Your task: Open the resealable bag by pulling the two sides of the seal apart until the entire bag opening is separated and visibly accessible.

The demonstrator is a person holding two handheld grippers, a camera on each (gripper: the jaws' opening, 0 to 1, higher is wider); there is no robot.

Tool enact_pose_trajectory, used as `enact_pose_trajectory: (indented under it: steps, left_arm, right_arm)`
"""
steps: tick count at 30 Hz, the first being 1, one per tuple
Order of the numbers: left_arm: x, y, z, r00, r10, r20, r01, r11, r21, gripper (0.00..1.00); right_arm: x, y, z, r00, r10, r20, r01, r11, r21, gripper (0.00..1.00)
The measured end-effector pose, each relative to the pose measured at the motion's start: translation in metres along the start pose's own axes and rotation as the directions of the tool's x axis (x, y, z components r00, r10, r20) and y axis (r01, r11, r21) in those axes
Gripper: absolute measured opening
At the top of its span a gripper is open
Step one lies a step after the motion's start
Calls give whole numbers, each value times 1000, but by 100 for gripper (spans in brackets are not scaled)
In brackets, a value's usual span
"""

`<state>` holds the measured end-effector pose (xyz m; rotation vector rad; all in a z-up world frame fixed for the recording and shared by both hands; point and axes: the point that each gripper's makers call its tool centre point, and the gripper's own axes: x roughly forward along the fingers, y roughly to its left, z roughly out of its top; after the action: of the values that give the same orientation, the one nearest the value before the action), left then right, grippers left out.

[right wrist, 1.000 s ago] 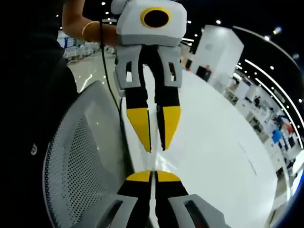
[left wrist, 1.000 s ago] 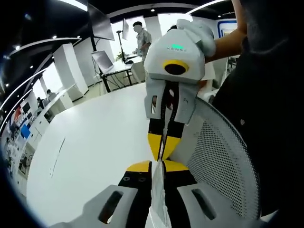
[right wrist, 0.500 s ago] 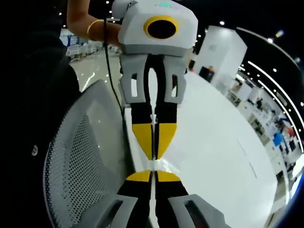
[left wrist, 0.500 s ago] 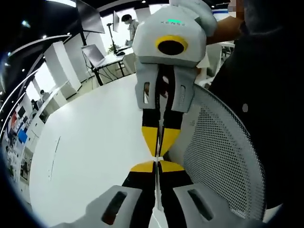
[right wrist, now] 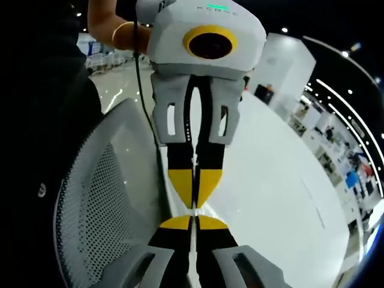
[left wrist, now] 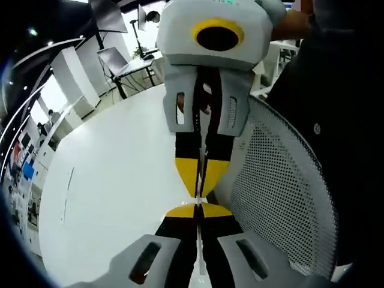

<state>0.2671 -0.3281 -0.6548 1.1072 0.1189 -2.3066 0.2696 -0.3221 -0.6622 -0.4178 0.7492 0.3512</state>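
Resealable bag [left wrist: 198, 264], thin, clear and seen almost edge-on, shows as a pale sliver running up between the closed jaws of the left gripper [left wrist: 197, 211] in the left gripper view; the same thin edge [right wrist: 193, 264] shows between the closed jaws of the right gripper [right wrist: 193, 223] in the right gripper view. Both grippers are clamped on the bag edge, tips facing each other and nearly touching. Each has black jaws with yellow pads, grey slotted plastic finger bases and a white moulded body. In the left gripper view the right gripper [left wrist: 199, 180] points down toward the camera, jaws pressed together on the film; in the right gripper view the left gripper [right wrist: 193, 189] does likewise. Whether the seal is parted cannot be told, and nothing inside the bag can be made out. Below lies a smooth white table [left wrist: 108, 198], and beside it a chair back of white perforated mesh [left wrist: 282, 204]. A bare forearm with a bangle [right wrist: 114, 33] holds the left gripper from above.
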Motion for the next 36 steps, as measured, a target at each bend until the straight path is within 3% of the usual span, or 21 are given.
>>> enact_pose_trajectory:
  steps: [5,7,12,36]
  left_arm:
    - [-2,-4,0,1000,0,0,0,999,44,0]
    - [-4,-10,0,1000,-31,-4,31,999,36,0]
    - [-9,-8,1,1000,-18,24,18,1000,11,0]
    - [-13,-8,0,999,-8,39,8,1000,-12,0]
  right_arm:
    - [-1,2,2,1000,8,14,-8,1000,14,0]
    - [-1,5,2,1000,23,17,-23,1000,22,0]
    - [-3,6,6,999,16,44,-19,998,53,0]
    - [-7,8,-8,999,27,-18,-26,999,30,0]
